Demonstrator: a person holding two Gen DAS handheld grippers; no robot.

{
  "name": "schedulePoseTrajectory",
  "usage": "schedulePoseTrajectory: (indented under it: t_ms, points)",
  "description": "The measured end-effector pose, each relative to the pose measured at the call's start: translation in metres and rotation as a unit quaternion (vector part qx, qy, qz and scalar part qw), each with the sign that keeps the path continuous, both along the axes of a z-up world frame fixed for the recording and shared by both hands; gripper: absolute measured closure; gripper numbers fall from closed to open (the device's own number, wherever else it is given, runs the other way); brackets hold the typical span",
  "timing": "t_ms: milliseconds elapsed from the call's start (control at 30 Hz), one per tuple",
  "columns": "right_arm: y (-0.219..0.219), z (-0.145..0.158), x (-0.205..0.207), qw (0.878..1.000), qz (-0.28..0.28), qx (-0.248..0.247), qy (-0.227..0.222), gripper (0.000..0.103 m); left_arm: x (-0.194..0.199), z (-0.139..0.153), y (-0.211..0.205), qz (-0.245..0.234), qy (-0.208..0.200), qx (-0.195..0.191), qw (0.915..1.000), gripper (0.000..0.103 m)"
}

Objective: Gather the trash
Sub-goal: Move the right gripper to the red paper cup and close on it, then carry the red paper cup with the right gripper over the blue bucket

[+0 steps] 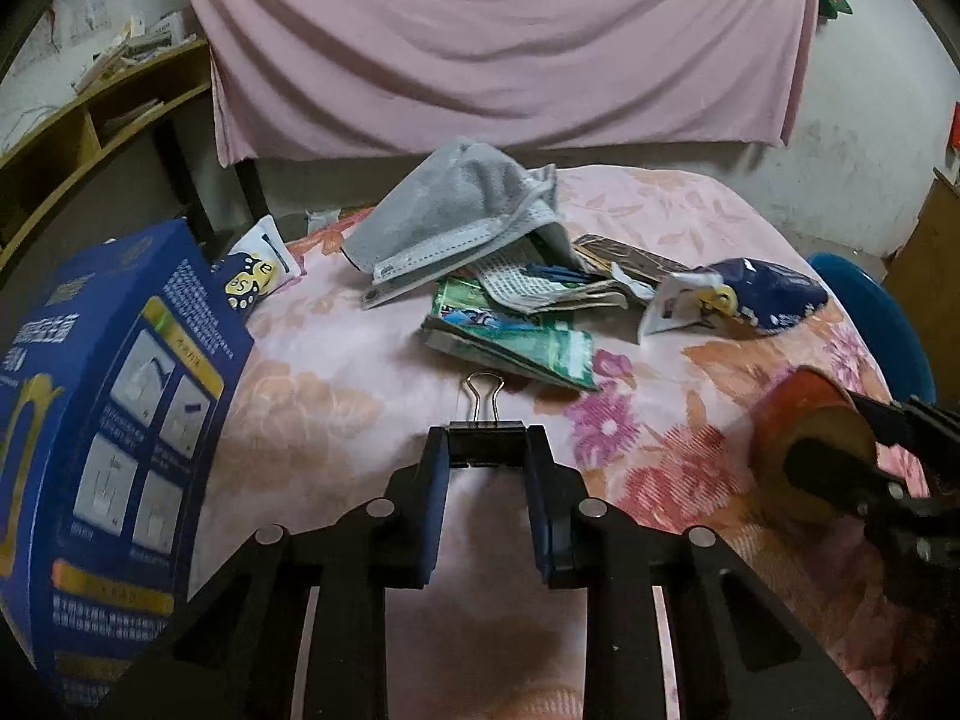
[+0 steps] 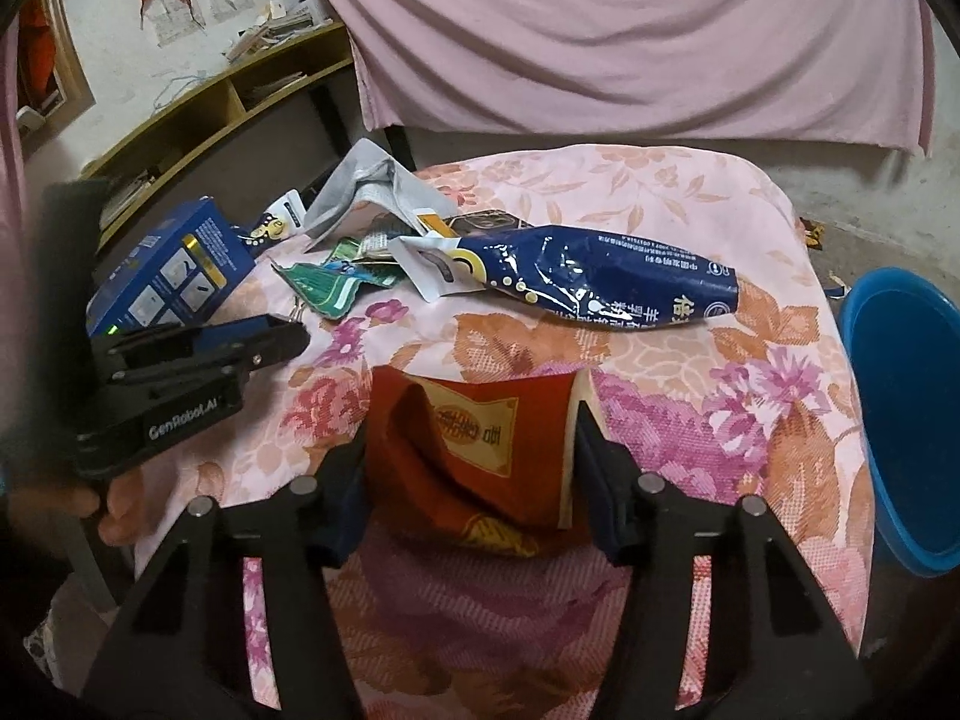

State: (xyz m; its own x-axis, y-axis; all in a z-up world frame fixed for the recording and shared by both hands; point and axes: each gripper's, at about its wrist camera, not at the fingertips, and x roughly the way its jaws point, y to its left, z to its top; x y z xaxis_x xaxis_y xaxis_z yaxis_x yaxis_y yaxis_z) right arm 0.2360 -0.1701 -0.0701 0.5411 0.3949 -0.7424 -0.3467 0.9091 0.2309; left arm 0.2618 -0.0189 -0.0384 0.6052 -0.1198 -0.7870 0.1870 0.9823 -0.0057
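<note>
A black binder clip (image 1: 486,443) with silver wire handles lies on the flowered cloth (image 1: 336,372). My left gripper (image 1: 486,451) is shut on it, one blue pad against each side. My right gripper (image 2: 471,450) is shut on a crumpled red carton (image 2: 480,438) with a yellow label, whose side is dented in. The left wrist view shows that carton (image 1: 804,414) at the right edge, in the right gripper (image 1: 840,462). More litter lies farther back: a green wrapper (image 1: 516,342), a dark blue foil bag (image 2: 600,282) and a grey mask-like cloth (image 1: 456,210).
A blue printed box (image 1: 120,420) stands at the table's left edge, close to my left gripper (image 2: 282,336). A blue basin (image 2: 906,408) sits off the table's right side. Behind hang a pink sheet (image 1: 498,42) and a wooden shelf (image 1: 90,120). A hand (image 2: 120,510) grips the left tool.
</note>
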Motion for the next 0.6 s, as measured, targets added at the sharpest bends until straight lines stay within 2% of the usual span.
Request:
schedulePoseTrajectory:
  t_ms: [200,400,500,600]
  points:
    - [-0.007,0.006,-0.009,1.000,0.006,0.017,-0.019,0.027,-0.023,0.007,-0.013,0.001,-0.038,-0.013,0.9992,0.082]
    - [-0.031,0.021,-0.020,0.996,-0.008,0.065,-0.063,0.027,-0.042,0.026,-0.026,0.001,-0.094,-0.034,0.9950,0.082]
    - [-0.050,0.041,-0.030,0.989,-0.041,0.060,-0.128,0.027,-0.047,0.046,-0.043,-0.008,-0.139,-0.056,0.9886,0.082]
    - [-0.081,0.067,-0.044,0.971,-0.096,0.043,-0.214,0.027,-0.048,0.070,-0.065,-0.024,-0.185,-0.084,0.9788,0.082]
